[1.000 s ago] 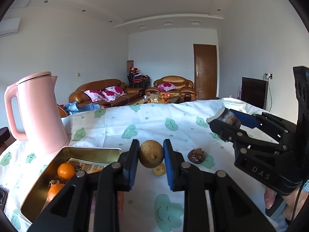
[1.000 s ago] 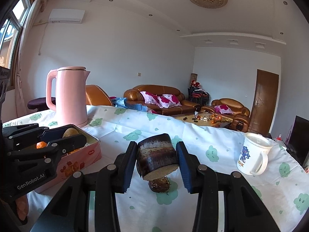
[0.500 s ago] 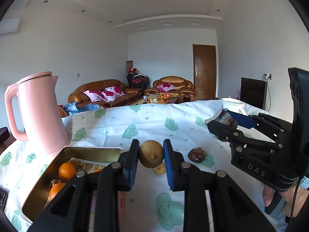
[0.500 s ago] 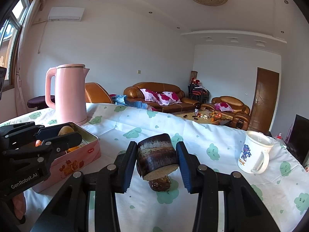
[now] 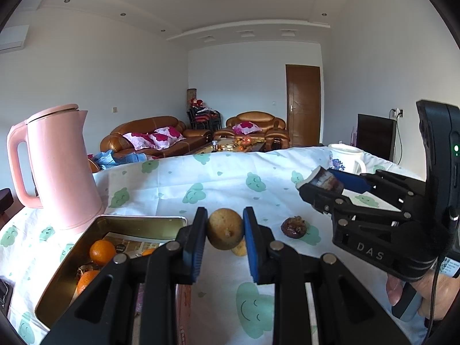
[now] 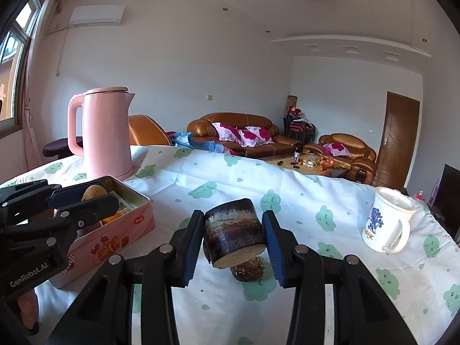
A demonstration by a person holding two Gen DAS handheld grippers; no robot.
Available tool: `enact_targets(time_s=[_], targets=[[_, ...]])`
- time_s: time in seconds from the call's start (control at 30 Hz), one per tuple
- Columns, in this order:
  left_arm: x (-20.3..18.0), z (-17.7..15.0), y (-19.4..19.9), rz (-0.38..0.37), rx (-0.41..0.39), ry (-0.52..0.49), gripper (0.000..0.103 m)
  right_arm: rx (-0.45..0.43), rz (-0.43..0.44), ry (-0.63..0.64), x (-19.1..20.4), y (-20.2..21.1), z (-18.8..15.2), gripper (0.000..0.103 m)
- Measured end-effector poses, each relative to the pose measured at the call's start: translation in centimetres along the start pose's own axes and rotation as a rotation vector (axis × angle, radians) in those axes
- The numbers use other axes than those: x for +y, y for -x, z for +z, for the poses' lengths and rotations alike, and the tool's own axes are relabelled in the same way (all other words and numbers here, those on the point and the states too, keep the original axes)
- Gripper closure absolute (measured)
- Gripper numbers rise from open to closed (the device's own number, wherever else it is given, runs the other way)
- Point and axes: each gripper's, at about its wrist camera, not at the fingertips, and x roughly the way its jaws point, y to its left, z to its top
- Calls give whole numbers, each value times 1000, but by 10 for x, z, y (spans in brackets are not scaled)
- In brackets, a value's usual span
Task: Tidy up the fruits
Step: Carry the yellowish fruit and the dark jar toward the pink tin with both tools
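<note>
Left wrist view first: the left gripper (image 5: 224, 228) is clenched on a small yellowish-brown round fruit (image 5: 225, 228), carried clear above the cloth-covered table (image 5: 201, 184). Just to its left sits the open tin (image 5: 72, 261), with at least two oranges (image 5: 102, 251) inside and bare floor showing between them. Over on the right wrist view, the right gripper (image 6: 234, 237) grips a dark cut stub (image 6: 234, 234), pale at the sliced end, also lifted off the table. So both hands are loaded, and my call is that we are mid-carry, fruit heading for the tin.

The next move, as I read it, is a short swing left for the round fruit, over the tin's near rim, then a drop onto the open patch beside the oranges. The rim is a raised metal edge, so the fruit wants to clear it before the fingers let go.

Room to work? Decent. The pink kettle (image 5: 57, 169) stands right behind the tin's far-left corner, so overshoot is the risk there. Two loose pieces remain on the cloth: a dark shrivelled fruit (image 5: 293, 225) out in the open and a small yellow piece (image 5: 240, 249) partly hidden behind the left jaws. The mug (image 6: 385, 222) stands well off to the right, no trouble. The grippers sit near each other, so one at a time into the tin looks wise.
</note>
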Motion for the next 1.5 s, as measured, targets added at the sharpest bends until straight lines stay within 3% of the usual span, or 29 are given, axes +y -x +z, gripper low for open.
enact_targets(time_s=[1.5], targets=[[86, -9, 13, 130, 59, 92, 77, 10, 177, 116, 90, -29, 33, 59]])
